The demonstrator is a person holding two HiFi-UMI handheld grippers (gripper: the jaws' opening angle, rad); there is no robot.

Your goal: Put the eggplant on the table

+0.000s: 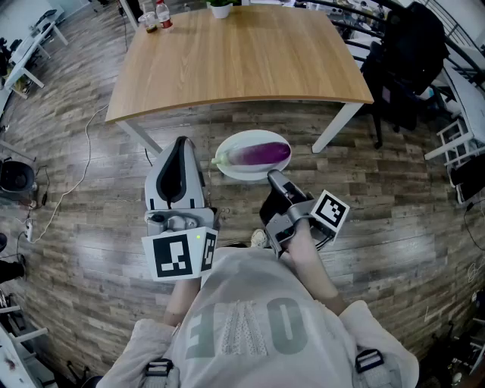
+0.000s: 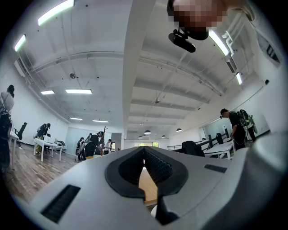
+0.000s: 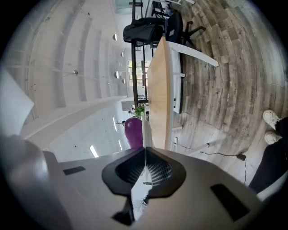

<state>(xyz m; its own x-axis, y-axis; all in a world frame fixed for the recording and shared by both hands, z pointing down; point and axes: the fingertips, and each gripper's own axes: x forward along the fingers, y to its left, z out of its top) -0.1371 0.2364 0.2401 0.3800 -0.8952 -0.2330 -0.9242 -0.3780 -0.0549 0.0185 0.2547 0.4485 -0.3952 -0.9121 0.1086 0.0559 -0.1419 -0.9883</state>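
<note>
Shirt [image 1: 242,326]: pale, large letters across it, right behind both grippers.
Shoe [image 1: 258,239]: on the plank floor [image 1: 91,227], between the two grippers, below the right one's body.
Left gripper [image 1: 180,144] [image 2: 144,150]: upright, tips pointing toward the table; jaws closed tip to tip, nothing between them.
Right gripper [image 1: 271,176] [image 3: 145,150]: angled up and to the left, jaws clamped on the near rim of the plate, which shows as a thin edge running up between the pads in its own view.
Plate [image 1: 227,170] [image 3: 144,134]: white, oval, carried above the floor just ahead of the right gripper's tips and to the right of the left gripper's tips; apart from the left gripper.
Eggplant [image 1: 261,154] [image 3: 133,132]: purple, lying lengthwise on the plate, green stem end toward the left gripper's side; just past the right gripper's jaws, short of the table.
Table [image 1: 235,53] [image 3: 157,90]: wooden top, white legs, beyond both grippers; near edge just past the plate.
Bottles [image 1: 155,15]: at the table's far left corner, well beyond the left gripper.
Plant pot [image 1: 220,7]: white, at the far edge, straight ahead of the grippers.
</note>
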